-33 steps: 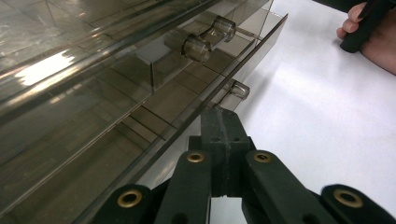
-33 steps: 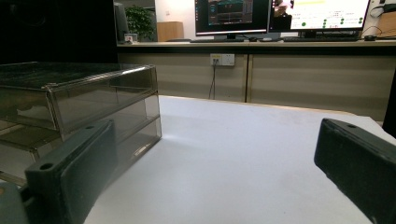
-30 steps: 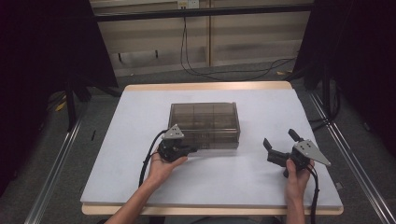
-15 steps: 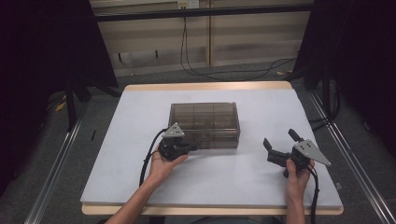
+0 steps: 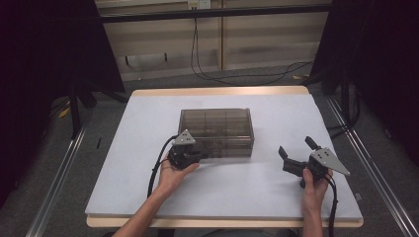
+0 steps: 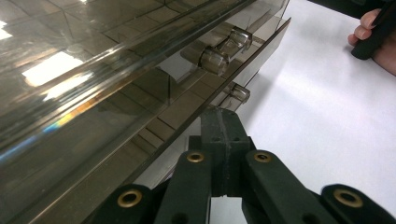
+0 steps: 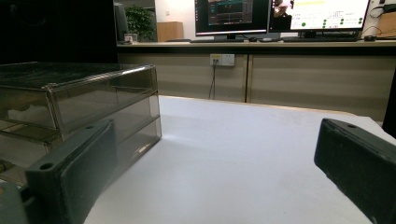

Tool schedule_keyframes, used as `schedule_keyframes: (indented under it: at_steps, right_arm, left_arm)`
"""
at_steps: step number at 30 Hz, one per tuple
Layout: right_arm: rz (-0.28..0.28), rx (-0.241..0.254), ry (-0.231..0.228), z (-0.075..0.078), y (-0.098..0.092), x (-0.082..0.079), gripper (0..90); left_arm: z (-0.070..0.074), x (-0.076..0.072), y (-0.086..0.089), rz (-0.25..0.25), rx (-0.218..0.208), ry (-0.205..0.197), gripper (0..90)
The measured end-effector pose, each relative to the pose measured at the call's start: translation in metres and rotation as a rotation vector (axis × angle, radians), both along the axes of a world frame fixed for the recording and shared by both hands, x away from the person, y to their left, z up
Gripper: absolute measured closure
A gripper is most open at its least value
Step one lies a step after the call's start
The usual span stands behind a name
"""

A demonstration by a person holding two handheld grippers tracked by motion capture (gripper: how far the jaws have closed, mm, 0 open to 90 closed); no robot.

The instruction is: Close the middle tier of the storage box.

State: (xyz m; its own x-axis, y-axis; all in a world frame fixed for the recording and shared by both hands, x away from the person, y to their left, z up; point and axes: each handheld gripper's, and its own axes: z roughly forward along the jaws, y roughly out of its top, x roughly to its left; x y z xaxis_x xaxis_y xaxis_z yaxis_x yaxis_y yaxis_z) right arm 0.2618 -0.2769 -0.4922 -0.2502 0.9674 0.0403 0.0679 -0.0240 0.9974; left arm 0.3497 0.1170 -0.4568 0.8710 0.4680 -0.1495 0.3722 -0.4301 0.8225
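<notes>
We have the smoky see-through drawer box [image 5: 216, 132] sitting near the middle of the white surface [image 5: 123, 148], its drawer fronts turned toward us so both hands can get at them. Our left tongs [image 5: 193, 156] are at the front face of the box, near its left end and low down. In the left gripper view the two black jaws are pressed together with no gap between them, their tip [image 6: 219, 122] right at the edge of a lower drawer front, just below a row of clear knob-like handles [image 6: 215, 59]. From that view we cannot tell whether a thin lip of the drawer is caught between the jaws or whether they merely touch it. We judge this placement is meant to work the low drawer outward, since the tip sits at its front edge rather than on the box lid.

Our right tongs [image 5: 297, 154] rest well apart from the box, off to its right, jaws spread wide and holding nothing. We judge they wait there, ready to steady the box or take something from a drawer.

As for contents, the tinted walls show inner dividers and stacked trays, yet we make out no item inside any compartment.
</notes>
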Motion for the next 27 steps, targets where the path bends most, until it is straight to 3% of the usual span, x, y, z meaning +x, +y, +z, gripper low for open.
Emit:
schedule_keyframes:
  at_steps: [13,27]
  right_arm:
    - [-0.002,0.003,-0.001,0.0001,0.0001,0.0001,0.0]
    - [-0.001,0.001,0.000,0.0000,0.0000,0.0003,0.0]
  left_arm:
    - [0.0000,0.0069,-0.0019,0.026,-0.003,0.003,90.0]
    - [-0.0001,0.0093,-0.0018,0.012,-0.005,0.003,90.0]
